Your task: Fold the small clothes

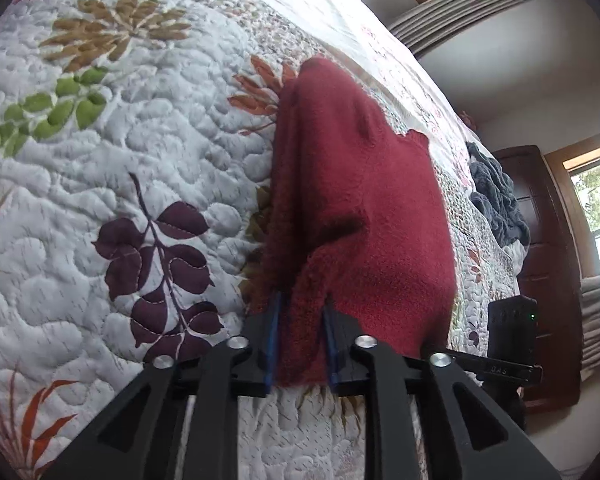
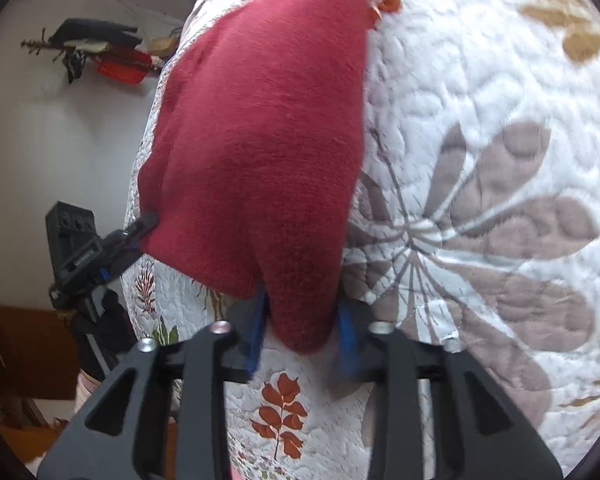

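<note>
Both grippers are clamped on near corners of the red cloth (image 1: 356,208): the left gripper (image 1: 300,340) and the right gripper (image 2: 300,332). The cloth hangs lifted over the quilt (image 1: 120,160), its far end trailing. Risk, I judge: thick fleece slipping from either pinch, or uneven pulling skewing the fold
</note>
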